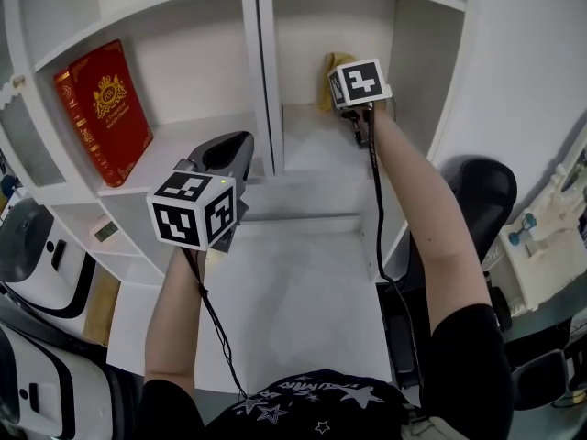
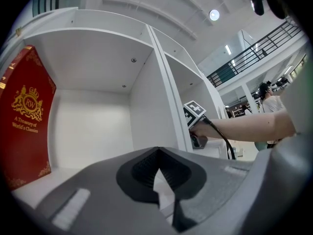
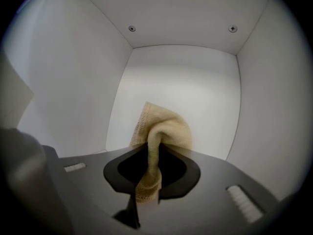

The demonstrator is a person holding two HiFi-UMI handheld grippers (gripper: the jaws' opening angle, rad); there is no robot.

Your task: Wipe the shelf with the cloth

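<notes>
Wiping looks to be in hand: the right tongs (image 3: 146,180) pinch the tan cloth (image 3: 164,126) deep in the white shelf's (image 1: 312,149) right compartment, the left tongs (image 2: 157,180) closed on nothing outside it — next, press the cloth down and sweep.

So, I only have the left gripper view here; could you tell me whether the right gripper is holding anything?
Observer: Yes, the right gripper has its fingers shut on a tan cloth, which is bunched between them.
Operator: Thank you. And how far in is the cloth?
Observer: It is deep in the right compartment, close to the back wall. I can't tell whether it touches.
</notes>
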